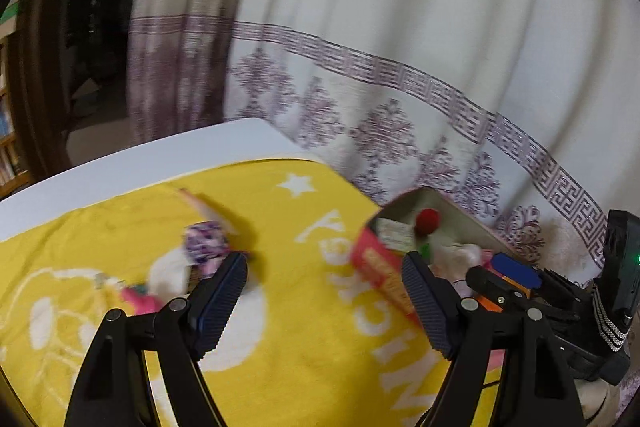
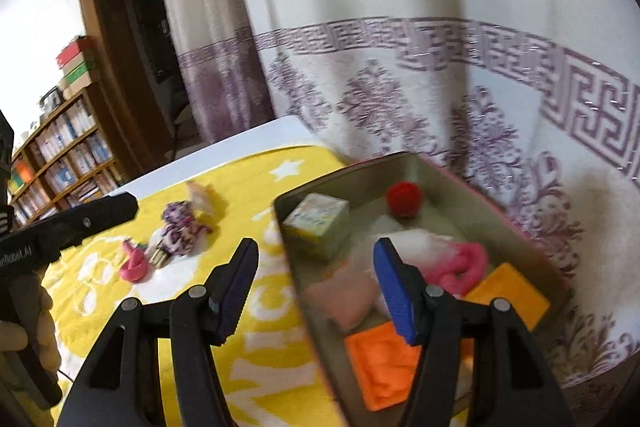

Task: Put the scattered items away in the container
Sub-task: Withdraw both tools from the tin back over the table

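Two grippers hang over a white table (image 2: 208,157) that is mostly covered by a yellow towel (image 2: 276,359) printed with white stars and lettering. Behind the table falls a pale curtain (image 2: 400,7) with a purple key-pattern band and floral motifs, and to its left a dark doorway with a wooden frame (image 2: 86,15) opens beside a bookshelf (image 2: 64,155) packed with books, with boxes stacked on top. At the towel's right edge sits a shallow box (image 2: 500,211) with grey inner walls. It holds a red pom-pom (image 2: 404,198) near the far wall, a small yellow-green carton (image 2: 318,223), something white and fluffy (image 2: 416,247), a pink coil (image 2: 460,267), a pale pink pad (image 2: 344,301) and two orange blocks (image 2: 382,359). Still out on the towel lie a purple patterned cloth bundle (image 2: 180,229), a small pink piece (image 2: 134,265) just beside it, and a pale card-like item (image 2: 200,197) behind them; motion blur hides their detail. The right gripper (image 2: 316,291) has its jaws apart with nothing between them, its right finger over the box and its left over the towel. The left gripper (image 1: 324,295) is likewise spread wide and empty, over the towel between the bundle and the box.
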{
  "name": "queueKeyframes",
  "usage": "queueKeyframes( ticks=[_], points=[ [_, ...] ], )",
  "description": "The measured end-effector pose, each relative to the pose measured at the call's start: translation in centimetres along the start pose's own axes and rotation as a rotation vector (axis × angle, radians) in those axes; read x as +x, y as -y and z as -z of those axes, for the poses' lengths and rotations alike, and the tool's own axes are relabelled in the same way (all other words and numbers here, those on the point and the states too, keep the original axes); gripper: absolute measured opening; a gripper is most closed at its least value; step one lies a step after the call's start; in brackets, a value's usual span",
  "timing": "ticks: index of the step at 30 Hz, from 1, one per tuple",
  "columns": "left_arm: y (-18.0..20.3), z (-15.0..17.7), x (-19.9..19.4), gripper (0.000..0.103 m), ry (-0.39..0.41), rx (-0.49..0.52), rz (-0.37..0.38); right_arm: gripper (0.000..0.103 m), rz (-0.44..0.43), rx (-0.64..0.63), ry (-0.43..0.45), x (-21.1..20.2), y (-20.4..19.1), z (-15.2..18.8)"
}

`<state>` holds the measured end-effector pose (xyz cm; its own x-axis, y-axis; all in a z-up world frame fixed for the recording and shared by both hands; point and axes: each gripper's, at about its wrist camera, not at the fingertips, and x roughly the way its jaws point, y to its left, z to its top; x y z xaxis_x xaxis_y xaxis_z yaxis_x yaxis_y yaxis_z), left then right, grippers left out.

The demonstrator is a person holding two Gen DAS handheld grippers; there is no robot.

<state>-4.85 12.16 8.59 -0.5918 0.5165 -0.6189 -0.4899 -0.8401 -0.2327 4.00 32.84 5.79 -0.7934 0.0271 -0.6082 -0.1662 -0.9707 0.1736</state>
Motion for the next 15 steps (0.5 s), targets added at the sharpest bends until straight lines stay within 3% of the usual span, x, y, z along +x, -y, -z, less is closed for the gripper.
queueKeyframes(
  ticks=[15],
  points=[
    [-13.5, 3.7, -7.0, 0.081, 0.042, -0.234, -0.195, 0.064, -0.105, -0.116, -0.069, 2.3, -8.0, 0.8]
  ],
)
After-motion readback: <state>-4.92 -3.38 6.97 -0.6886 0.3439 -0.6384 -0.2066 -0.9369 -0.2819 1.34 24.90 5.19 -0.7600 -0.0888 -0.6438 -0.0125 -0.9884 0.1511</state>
